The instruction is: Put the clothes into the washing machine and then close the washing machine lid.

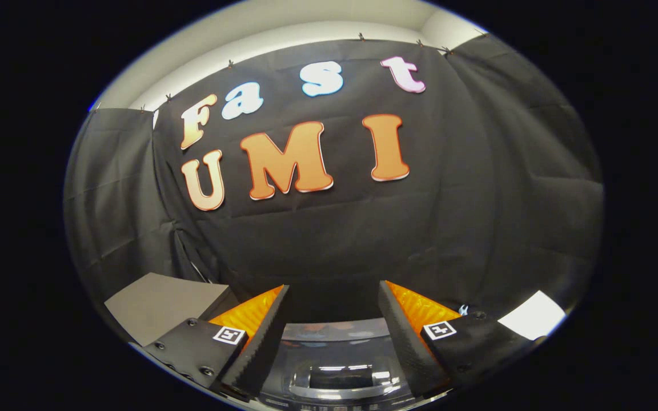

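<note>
a staged recording booth, not a real laundry room: black cloth point(363, 228) is clipped up as walls beneath a pale ceiling point(306, 23) (creases and clips show), with a washing machine lid point(334, 365) below and a grey board point(163, 305) beside it.

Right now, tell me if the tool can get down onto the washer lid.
Probably yes. The tool is open and holds nothing, and the glossy washer lid lies just below and between its fingers, with nothing lying between them. Whether the lid is already shut is hard to tell.
</note>
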Motion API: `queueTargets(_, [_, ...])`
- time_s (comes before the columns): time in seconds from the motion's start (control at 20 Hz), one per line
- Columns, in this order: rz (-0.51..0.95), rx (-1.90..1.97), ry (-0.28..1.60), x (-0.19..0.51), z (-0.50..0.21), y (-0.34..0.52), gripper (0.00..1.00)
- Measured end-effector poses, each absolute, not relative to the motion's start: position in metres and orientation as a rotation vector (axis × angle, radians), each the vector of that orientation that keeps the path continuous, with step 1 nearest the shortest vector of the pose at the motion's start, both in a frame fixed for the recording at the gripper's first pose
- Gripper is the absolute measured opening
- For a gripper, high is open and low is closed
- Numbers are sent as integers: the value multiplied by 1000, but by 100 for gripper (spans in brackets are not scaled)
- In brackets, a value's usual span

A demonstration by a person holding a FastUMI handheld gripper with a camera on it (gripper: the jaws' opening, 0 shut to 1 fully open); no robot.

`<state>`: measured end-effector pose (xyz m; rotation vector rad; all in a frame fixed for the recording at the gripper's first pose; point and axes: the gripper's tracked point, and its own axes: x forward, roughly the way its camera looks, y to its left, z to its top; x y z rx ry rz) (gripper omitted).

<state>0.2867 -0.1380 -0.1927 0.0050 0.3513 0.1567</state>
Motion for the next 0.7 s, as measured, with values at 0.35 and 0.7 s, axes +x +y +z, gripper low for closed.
queueTargets(0.35, [189, -3, 263, 252, -124, -154, 98])
queueTargets(0.7, [185, -36, 154, 224, -75, -171, 98])
